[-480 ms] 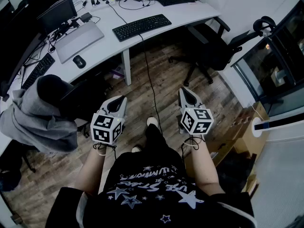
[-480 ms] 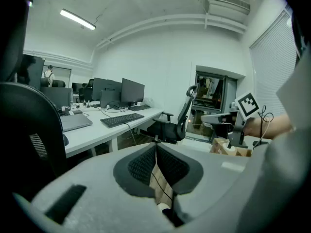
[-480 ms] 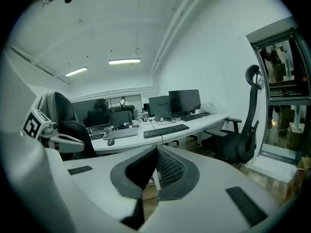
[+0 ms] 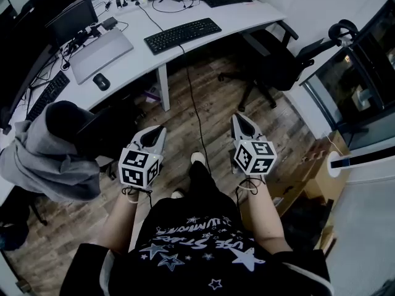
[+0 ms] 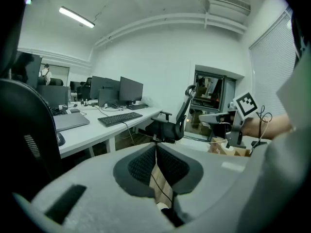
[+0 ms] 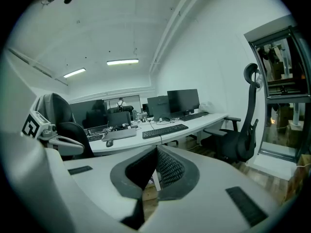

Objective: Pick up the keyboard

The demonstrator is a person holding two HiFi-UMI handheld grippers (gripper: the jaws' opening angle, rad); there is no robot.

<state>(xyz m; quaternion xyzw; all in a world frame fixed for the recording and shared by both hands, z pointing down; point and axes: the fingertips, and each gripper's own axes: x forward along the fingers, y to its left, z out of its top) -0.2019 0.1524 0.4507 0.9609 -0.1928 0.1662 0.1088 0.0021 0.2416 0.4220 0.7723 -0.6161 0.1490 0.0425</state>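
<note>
A long white desk (image 4: 253, 14) spans the top of the head view, with a black office chair (image 4: 281, 63) standing off its corner. Above the wooden floor (image 4: 216, 97), the person's forearms reach forward side by side and tip slightly downward. The left tool (image 4: 159, 131) and right tool (image 4: 239, 119) both have their jaws pressed together on nothing. The black keyboard (image 4: 182, 34) lies on the desk near its front edge, well apart from both.
</note>
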